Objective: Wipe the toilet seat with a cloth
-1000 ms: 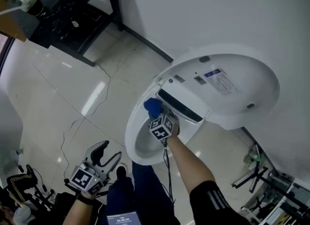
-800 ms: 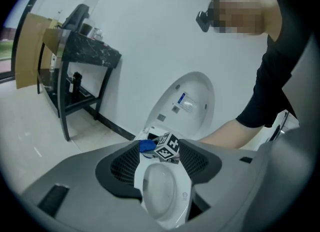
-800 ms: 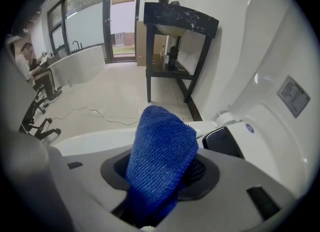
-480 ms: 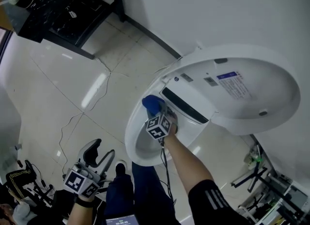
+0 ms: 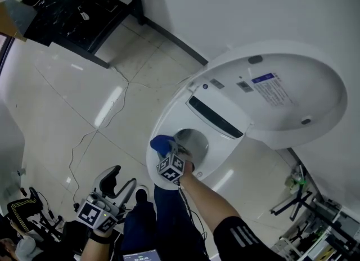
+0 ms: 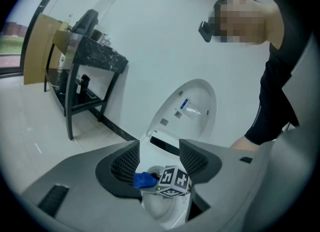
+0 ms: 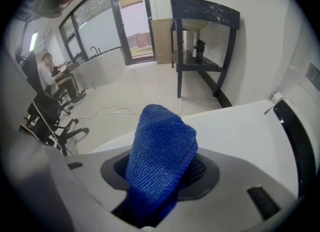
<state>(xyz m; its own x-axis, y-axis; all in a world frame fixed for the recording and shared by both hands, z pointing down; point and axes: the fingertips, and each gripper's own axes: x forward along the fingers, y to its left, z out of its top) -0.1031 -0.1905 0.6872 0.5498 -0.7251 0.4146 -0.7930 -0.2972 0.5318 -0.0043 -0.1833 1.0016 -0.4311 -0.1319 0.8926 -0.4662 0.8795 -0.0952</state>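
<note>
A white toilet stands against the wall with its lid (image 5: 281, 99) raised and its seat (image 5: 169, 116) down. My right gripper (image 5: 166, 152) is shut on a blue cloth (image 5: 162, 143) and presses it on the left front part of the seat rim. In the right gripper view the blue cloth (image 7: 159, 158) fills the jaws, with the white seat (image 7: 240, 126) right behind it. My left gripper (image 5: 115, 182) hangs low at the left over the floor, open and empty. The left gripper view shows the toilet (image 6: 192, 103) and the blue cloth (image 6: 144, 179) between its fingers (image 6: 125, 163).
A black stand (image 5: 84, 12) with shelves is at the back left by the wall. A thin cable (image 5: 84, 142) runs over the tiled floor (image 5: 50, 113). Office chairs (image 5: 22, 212) stand at the lower left. A metal frame (image 5: 304, 209) is at the lower right. My legs are below the bowl.
My right gripper has dragged the blue cloth from the back left of the seat, near the hinge, forward along the left rim toward the front. The left gripper stays low.
</note>
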